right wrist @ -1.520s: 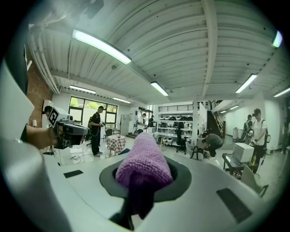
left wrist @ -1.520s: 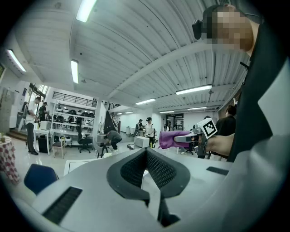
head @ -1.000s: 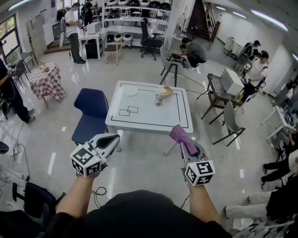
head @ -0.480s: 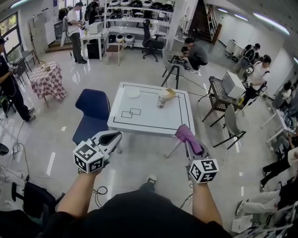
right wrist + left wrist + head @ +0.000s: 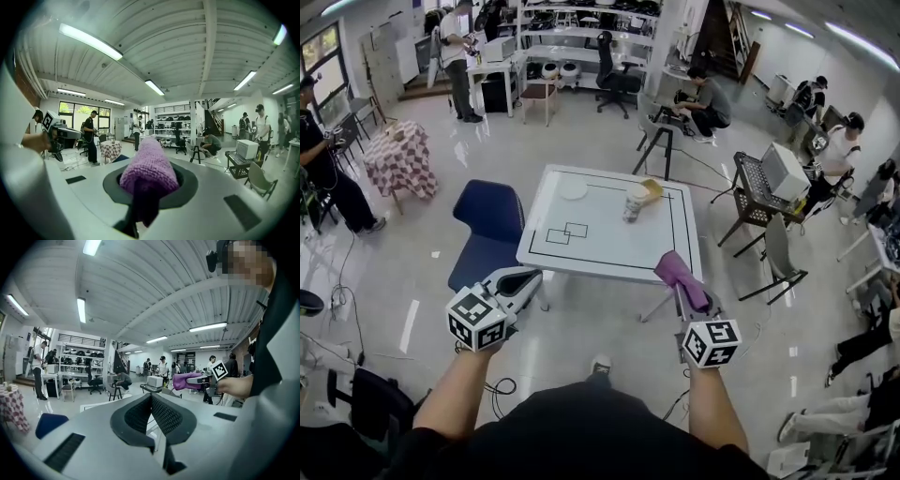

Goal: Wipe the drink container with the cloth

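The drink container (image 5: 634, 202), a pale cup, stands on the white table (image 5: 581, 253) toward its far right, with a tan lid or bowl (image 5: 651, 189) just beside it. My right gripper (image 5: 672, 266) is shut on a purple knitted cloth (image 5: 680, 269) (image 5: 149, 166) and hovers short of the table's near right corner. My left gripper (image 5: 526, 279) hangs short of the table's near left corner, its jaws shut with nothing between them (image 5: 151, 397). Both are well short of the cup.
A white plate (image 5: 573, 189) lies at the table's far left; black rectangles are marked on the tabletop. A blue chair (image 5: 488, 225) stands left of the table, a grey chair (image 5: 780, 255) and a cart with a monitor (image 5: 773, 178) to its right. Several people are around the room.
The table has drawn slightly nearer in the head view as I step forward. Both grippers keep their pose; the cloth stays held.
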Tool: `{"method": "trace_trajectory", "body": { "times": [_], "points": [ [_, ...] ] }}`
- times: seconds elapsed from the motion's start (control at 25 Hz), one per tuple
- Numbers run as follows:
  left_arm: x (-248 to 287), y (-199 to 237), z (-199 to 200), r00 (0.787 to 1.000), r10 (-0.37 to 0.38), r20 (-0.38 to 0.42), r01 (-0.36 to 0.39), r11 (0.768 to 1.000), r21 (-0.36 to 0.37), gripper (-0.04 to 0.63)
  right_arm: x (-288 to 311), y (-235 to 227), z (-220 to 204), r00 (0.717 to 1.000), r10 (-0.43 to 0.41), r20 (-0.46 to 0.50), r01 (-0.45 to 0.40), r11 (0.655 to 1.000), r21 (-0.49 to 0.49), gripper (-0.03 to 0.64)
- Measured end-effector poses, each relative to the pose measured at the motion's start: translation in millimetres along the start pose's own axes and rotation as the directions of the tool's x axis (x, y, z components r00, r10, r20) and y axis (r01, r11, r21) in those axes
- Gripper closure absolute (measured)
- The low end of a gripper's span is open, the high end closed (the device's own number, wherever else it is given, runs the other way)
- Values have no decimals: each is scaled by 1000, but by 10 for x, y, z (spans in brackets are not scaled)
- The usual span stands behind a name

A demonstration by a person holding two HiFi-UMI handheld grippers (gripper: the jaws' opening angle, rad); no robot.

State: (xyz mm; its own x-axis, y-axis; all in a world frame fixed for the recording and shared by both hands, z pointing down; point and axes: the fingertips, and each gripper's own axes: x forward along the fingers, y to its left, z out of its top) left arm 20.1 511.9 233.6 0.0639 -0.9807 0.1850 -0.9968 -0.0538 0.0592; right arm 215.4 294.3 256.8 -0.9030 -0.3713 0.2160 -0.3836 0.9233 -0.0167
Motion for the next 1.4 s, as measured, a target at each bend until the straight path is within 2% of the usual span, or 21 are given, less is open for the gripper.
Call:
{"method": "trace_trajectory", "body": {
  "times": [0.52, 0.8, 1.04, 1.4],
  "points": [
    [1470, 893, -61, 998, 29, -61, -32, 998, -52, 574, 1540, -1043, -41, 997, 64, -45, -63, 998, 25, 532],
    [2126, 1233, 61, 995, 57, -80, -62, 996, -69, 574, 2162, -1608, 37, 993, 99, -62, -97, 995, 34, 532],
    [2599, 1392, 159, 992, 80, -93, -87, 993, -79, 574, 2544, -2008, 89, 989, 132, -69, -129, 991, 46, 532],
    [3024, 1424, 228, 989, 88, -117, -97, 993, -69, 574, 2803, -2347, 122, 984, 167, -62, -163, 985, 57, 532]
  ]
}}
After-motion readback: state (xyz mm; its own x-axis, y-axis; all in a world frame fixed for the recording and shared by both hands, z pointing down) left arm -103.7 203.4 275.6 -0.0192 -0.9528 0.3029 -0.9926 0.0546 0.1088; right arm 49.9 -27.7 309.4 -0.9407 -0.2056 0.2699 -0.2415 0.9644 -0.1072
